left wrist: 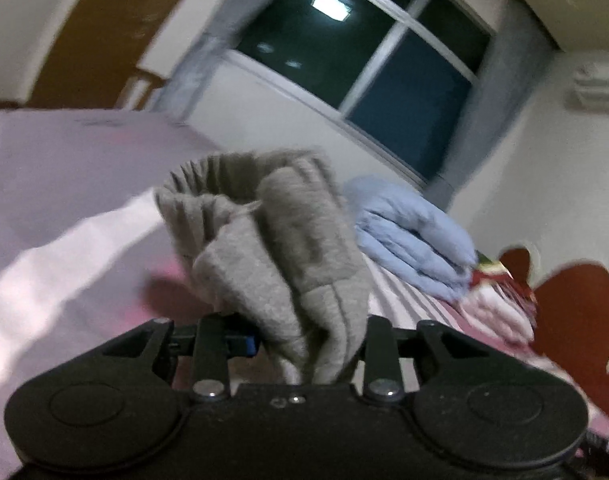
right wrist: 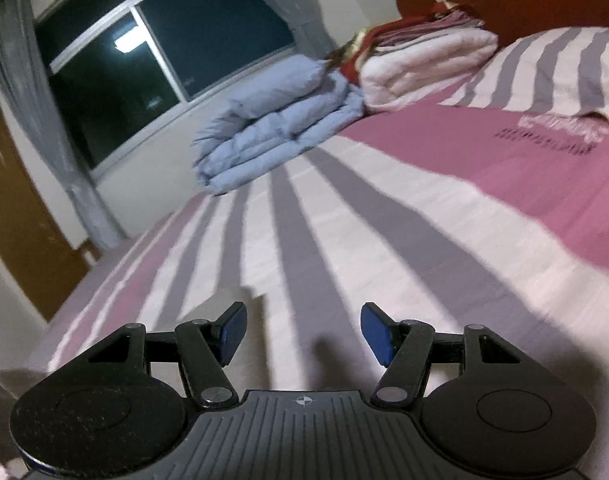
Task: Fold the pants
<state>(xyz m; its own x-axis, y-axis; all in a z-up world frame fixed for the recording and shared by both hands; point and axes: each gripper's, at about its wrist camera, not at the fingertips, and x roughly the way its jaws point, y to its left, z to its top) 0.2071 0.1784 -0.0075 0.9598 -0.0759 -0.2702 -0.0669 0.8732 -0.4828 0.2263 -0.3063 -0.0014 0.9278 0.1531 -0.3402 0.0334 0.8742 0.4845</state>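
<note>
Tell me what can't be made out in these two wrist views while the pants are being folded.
- Left wrist view: most of the grey pants is hidden; only a bunched part shows, clamped in the left gripper, covering its fingertips.
- Right wrist view: the pants are out of frame; the right gripper stands open over the striped bedspread.
- Left wrist view: the folded bedding pile is smeared by blur.
- Both views: no hand shows.

Left hand-held gripper (left wrist: 304, 344) is clamped on bunched grey pants (left wrist: 272, 248), ribbed waistband uppermost, the fabric raised above the bed (left wrist: 56, 208) with its pink-and-white cover. A folded light-blue duvet (left wrist: 408, 232) lies beyond, near folded pale bedding (left wrist: 500, 316). Dark window (left wrist: 364, 52) behind. View blurred.
</note>
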